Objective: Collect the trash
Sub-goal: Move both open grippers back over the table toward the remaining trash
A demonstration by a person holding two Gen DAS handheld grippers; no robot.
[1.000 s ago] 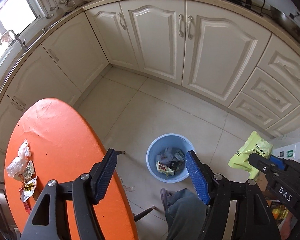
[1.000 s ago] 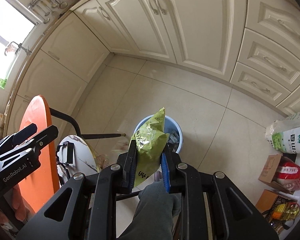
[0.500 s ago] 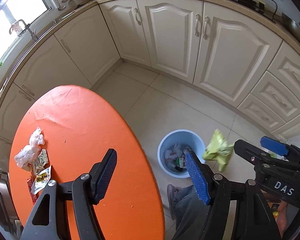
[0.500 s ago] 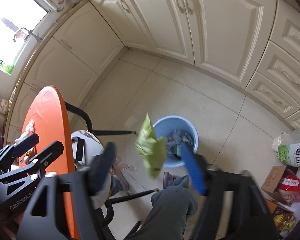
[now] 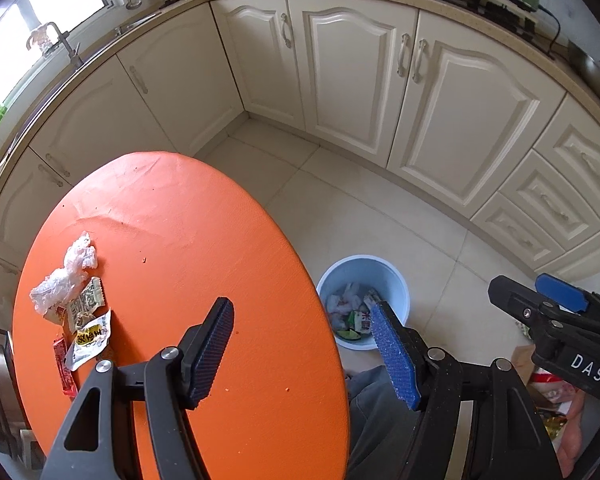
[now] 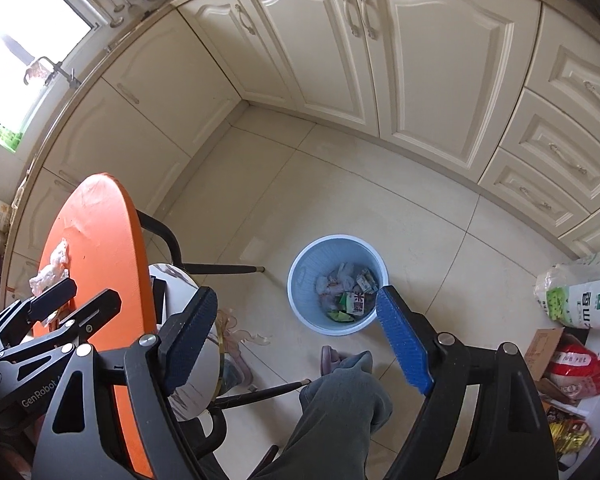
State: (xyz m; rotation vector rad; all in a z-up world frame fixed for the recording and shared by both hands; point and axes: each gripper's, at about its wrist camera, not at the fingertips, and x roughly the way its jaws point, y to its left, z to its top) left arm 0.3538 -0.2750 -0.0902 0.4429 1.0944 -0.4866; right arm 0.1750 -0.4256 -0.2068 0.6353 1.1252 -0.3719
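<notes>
A light blue trash bin (image 5: 396, 280) (image 6: 312, 264) stands on the tiled floor with several wrappers inside, a green one among them (image 6: 354, 302). On the orange round table (image 5: 188, 240) lie a crumpled clear plastic wrap (image 5: 66, 274), a white and yellow wrapper (image 5: 90, 338), a grey printed wrapper (image 5: 86, 302) and a red wrapper (image 5: 63, 366) at the left side. My left gripper (image 5: 302, 354) is open and empty above the table's right edge. My right gripper (image 6: 298, 340) is open and empty above the floor, near the bin.
Cream cabinets (image 5: 380, 72) run along the back and left. A chair with a white seat (image 6: 192, 344) stands by the table. A white and green bag (image 6: 584, 300), a box and red packets (image 6: 572, 364) lie on the floor at right. The person's leg (image 6: 332, 412) is below.
The right gripper opened and the green bag it held fell into the blue bin. The left gripper moved left over the table, so more of the table shows.
</notes>
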